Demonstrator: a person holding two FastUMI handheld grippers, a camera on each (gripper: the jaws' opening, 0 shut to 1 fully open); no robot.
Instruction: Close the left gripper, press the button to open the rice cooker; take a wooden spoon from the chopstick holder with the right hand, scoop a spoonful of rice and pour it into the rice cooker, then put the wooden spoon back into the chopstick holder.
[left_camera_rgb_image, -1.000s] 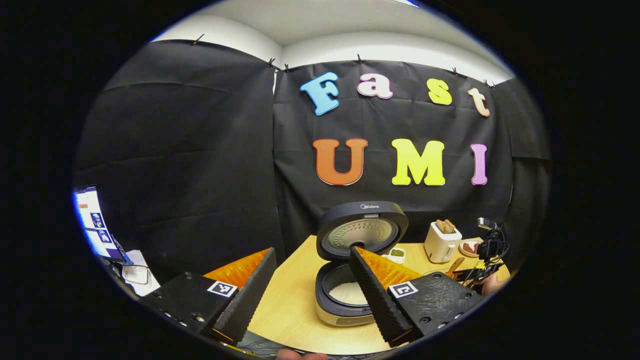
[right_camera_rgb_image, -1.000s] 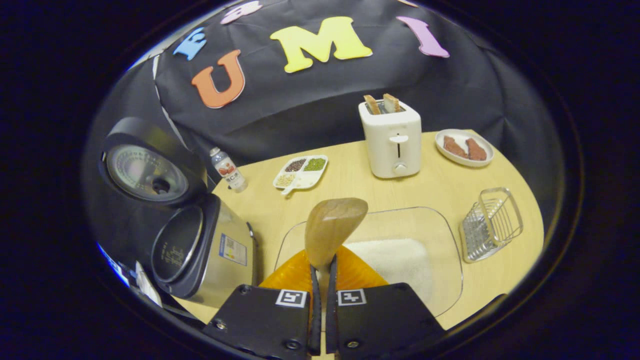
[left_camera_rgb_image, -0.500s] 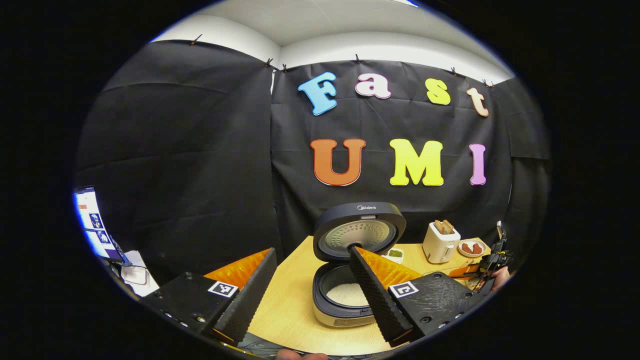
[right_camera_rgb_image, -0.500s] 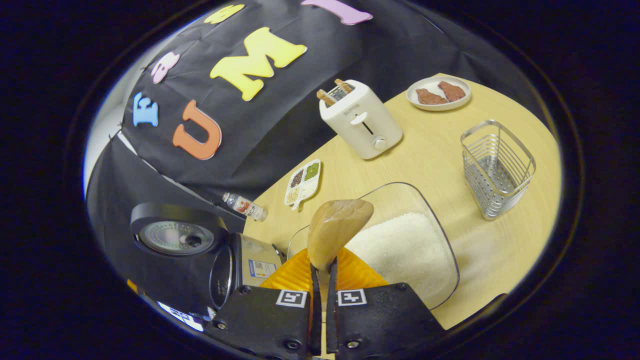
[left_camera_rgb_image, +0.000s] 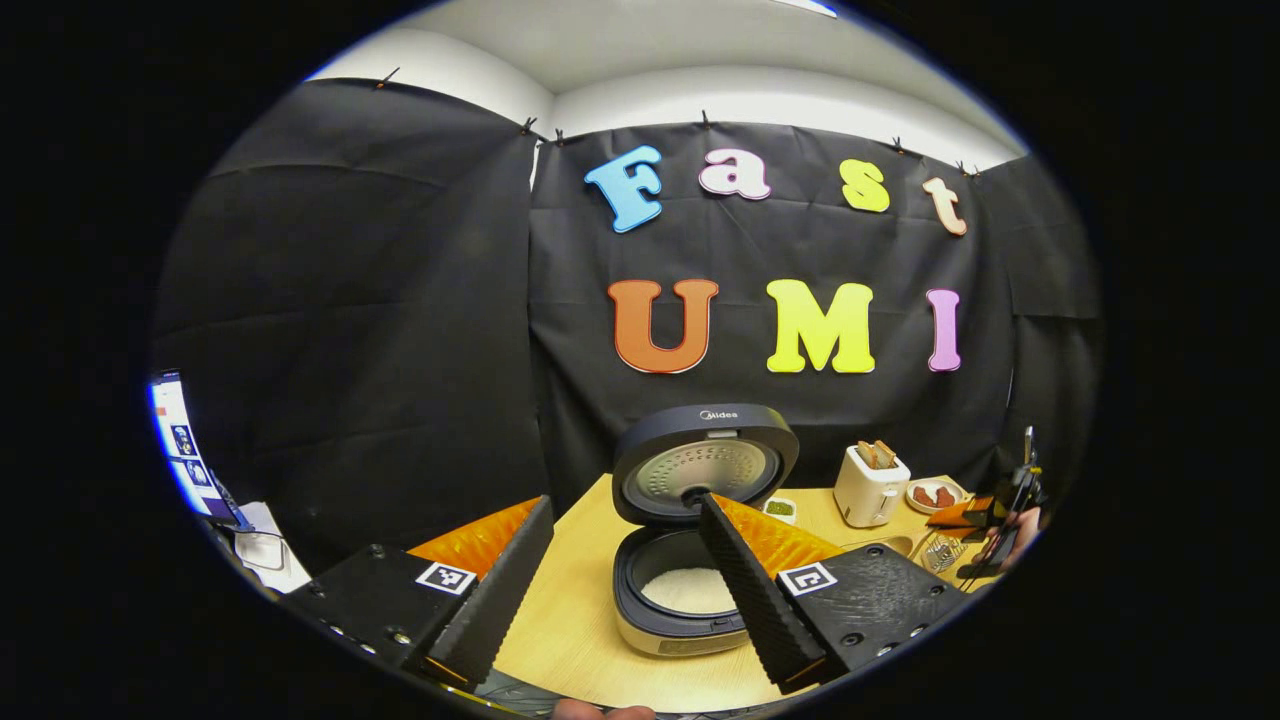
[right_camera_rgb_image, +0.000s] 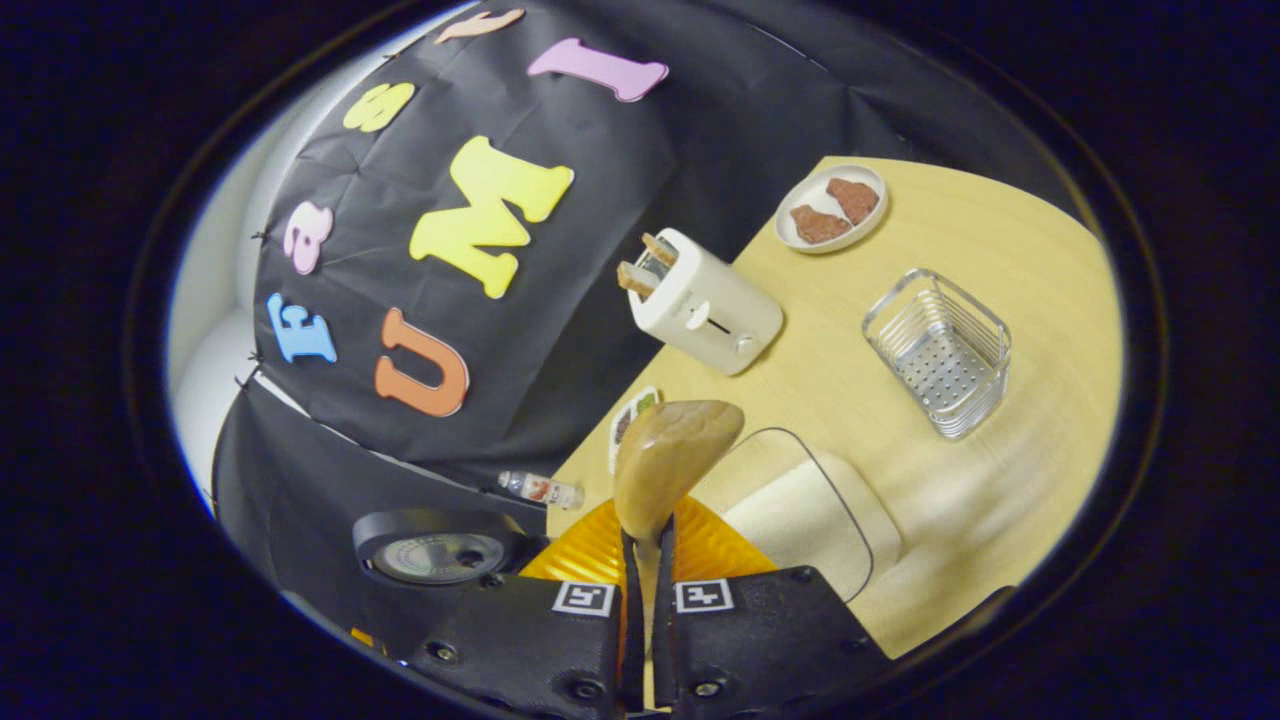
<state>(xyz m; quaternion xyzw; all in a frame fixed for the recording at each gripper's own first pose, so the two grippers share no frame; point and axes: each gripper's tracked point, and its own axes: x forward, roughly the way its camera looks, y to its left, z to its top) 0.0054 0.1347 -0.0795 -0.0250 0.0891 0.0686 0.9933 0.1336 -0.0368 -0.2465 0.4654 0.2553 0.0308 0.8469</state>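
Right gripper (right_camera_rgb_image: 640, 560) clamped on handle of tan wooden spoon (right_camera_rgb_image: 672, 455), bowl pointing ahead. Clear glass tray of white rice (right_camera_rgb_image: 800, 515) just beyond spoon bowl, on pale wood bench (right_camera_rgb_image: 1010, 330). Wire-mesh chopstick holder (right_camera_rgb_image: 938, 350) farther ahead, to right. Left gripper (left_camera_rgb_image: 625, 570) fingers wide apart, holding nothing; dark open-lidded rice cooker (left_camera_rgb_image: 690, 540) just ahead between them, rice inside.
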